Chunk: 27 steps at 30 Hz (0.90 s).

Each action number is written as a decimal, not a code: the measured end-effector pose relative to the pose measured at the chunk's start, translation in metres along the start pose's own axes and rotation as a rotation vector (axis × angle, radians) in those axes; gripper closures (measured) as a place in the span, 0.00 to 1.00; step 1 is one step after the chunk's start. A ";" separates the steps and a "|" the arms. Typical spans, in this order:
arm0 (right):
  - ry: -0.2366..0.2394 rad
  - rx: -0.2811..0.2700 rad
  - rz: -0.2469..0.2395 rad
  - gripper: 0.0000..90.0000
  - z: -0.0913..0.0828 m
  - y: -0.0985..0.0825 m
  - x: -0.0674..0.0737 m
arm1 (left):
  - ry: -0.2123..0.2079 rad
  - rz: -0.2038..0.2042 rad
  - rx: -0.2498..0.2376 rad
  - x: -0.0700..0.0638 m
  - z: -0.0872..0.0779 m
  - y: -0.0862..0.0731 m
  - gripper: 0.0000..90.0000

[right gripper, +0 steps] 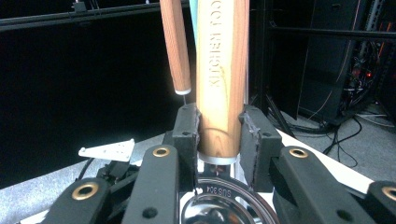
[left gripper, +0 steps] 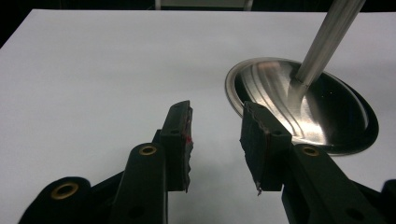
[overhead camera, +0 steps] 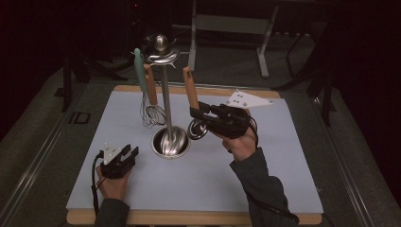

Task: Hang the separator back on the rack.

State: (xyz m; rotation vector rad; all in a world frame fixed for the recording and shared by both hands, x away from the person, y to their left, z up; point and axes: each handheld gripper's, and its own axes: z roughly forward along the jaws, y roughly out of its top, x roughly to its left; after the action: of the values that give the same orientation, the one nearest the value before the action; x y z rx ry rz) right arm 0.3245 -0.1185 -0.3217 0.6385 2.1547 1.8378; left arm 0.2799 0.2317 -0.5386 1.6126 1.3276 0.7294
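A pale grey-blue mat (overhead camera: 265, 179) covers a wooden board (overhead camera: 198, 218) on the table, and everything in play sits on it. Toward the far middle of the mat stands a steel utensil stand (overhead camera: 166, 101): a round dished base (overhead camera: 170, 142), a straight upright pole, and a hook crown at the top. From that crown hang a whisk (overhead camera: 151, 97) with a wooden handle and, just beside it on the left, a utensil with a mint-green handle (overhead camera: 139, 71).

The right gripper (overhead camera: 197, 113) is held above the mat just right of the stand's base, pointing left toward the pole. Its jaws are clamped on a wooden-handled ladle (overhead camera: 191, 90), gripping the low end of the handle right where the wood meets the steel collar. In the right gripper view the handle (right gripper: 222, 79) rises nearly straight up between the two pads, which press on its left and right sides; the stamped steel neck and shiny bowl (right gripper: 224, 205) lie below the jaws. In the high view the ladle's bowl (overhead camera: 197, 129) hangs just beside the rim of the stand's base, the handle tilting up and slightly left.

The left gripper (overhead camera: 131, 152) rests low at the near left of the mat, its jaws standing apart with nothing between them. In the left gripper view the stand's base (left gripper: 327, 116) lies just beyond the right jaw.
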 end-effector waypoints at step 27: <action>-0.005 0.044 -0.018 0.78 0.030 0.012 0.002 | -0.002 -0.004 0.000 0.001 0.000 0.000 0.70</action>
State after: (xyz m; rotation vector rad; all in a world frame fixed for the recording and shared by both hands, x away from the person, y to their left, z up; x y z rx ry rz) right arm 0.3381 -0.0894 -0.3154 0.6296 2.1963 1.7824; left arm 0.2800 0.2322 -0.5387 1.6106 1.3288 0.7251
